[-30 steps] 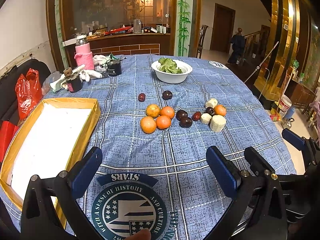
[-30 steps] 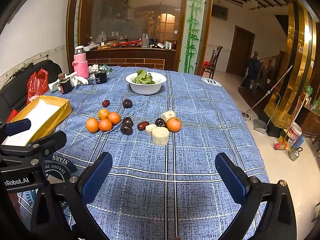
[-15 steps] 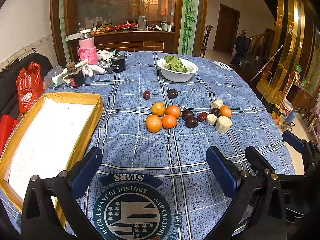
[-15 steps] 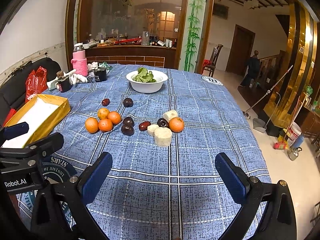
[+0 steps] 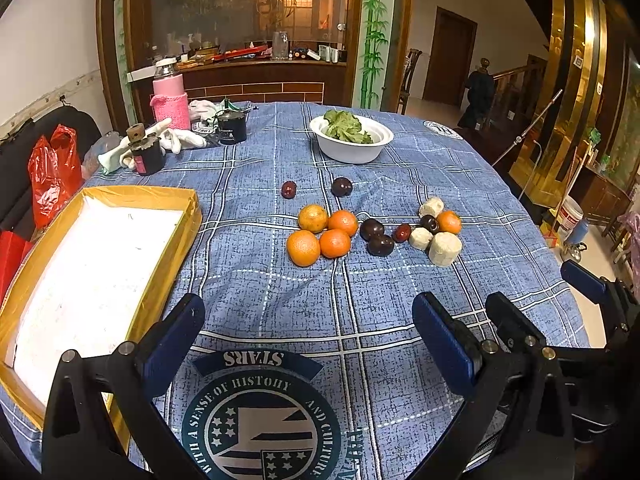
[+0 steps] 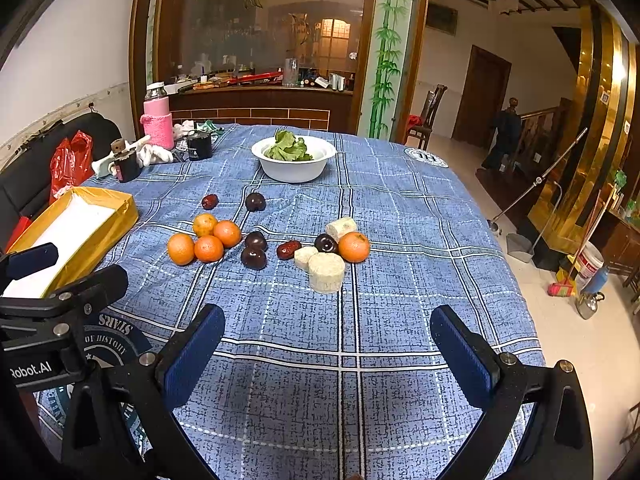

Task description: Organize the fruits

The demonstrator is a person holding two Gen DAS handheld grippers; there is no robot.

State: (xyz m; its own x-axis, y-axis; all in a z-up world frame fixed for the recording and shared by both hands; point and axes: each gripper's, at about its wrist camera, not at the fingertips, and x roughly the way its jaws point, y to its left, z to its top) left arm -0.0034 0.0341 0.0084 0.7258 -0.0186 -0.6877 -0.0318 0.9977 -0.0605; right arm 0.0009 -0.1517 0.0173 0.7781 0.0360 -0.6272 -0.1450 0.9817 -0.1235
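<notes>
Fruit lies loose on the blue checked tablecloth (image 5: 360, 300): a cluster of oranges (image 5: 324, 234) (image 6: 206, 240), dark plums (image 5: 376, 238) (image 6: 254, 250), red dates (image 5: 289, 189) (image 6: 289, 249), pale cut chunks (image 5: 444, 249) (image 6: 326, 272) and one more orange (image 5: 449, 222) (image 6: 354, 246). A yellow box with a white inside (image 5: 92, 268) (image 6: 72, 232) sits at the left. My left gripper (image 5: 308, 338) is open and empty, above the near table edge. My right gripper (image 6: 328, 352) is open and empty, to the right of the left one.
A white bowl of greens (image 5: 351, 138) (image 6: 294, 156) stands behind the fruit. A pink-sleeved bottle (image 5: 170, 98), dark cups (image 5: 231, 128) and white gloves (image 5: 176, 138) crowd the far left corner. A red bag (image 5: 54, 172) lies on the black seat beside the table.
Both grippers have risen and tilted slightly, so the fruit sits a little nearer in view. Both stay open. Nothing on the table has moved.
</notes>
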